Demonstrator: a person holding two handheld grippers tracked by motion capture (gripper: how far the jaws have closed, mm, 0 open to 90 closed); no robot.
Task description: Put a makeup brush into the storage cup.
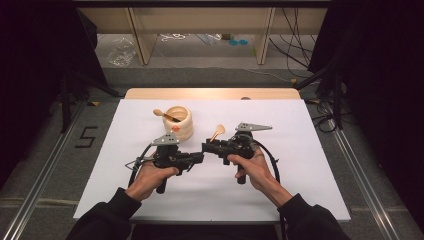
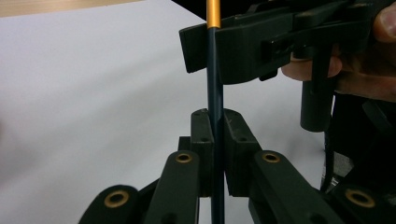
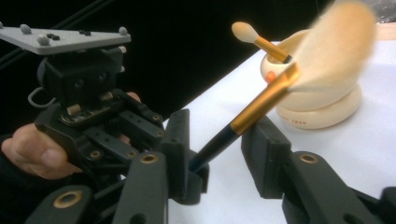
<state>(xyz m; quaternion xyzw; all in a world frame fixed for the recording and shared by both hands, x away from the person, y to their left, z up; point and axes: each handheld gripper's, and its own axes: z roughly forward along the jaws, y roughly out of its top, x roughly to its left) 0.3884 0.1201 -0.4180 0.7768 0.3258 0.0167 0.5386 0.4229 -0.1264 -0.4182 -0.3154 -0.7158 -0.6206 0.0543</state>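
From the high view, my two grippers meet tip to tip above the white counter (image 1: pixel 300 165), with the brush (image 1: pixel 217 133) rising between them and a cream holder (image 1: pixel 180 122) just behind, carrying a second brush (image 1: pixel 165 116).

My left gripper view gives the grip detail: the left gripper (image 2: pixel 217 154) is clamped on the dark handle, fingers (image 2: pixel 201 140) pressed flat against both sides.

My right gripper view gives the bristle end: a fluffy tan head, blurred, up and toward the holder (image 3: pixel 322 109).

Brush axis: the long axis slants from the handle at my left gripper, up through the gold ferrule, to the head.

Right gripper (image 3: pixel 215 154): fingers (image 3: pixel 268 154) partly apart, astride the handle. The handle lies against one finger; the other stands clear.
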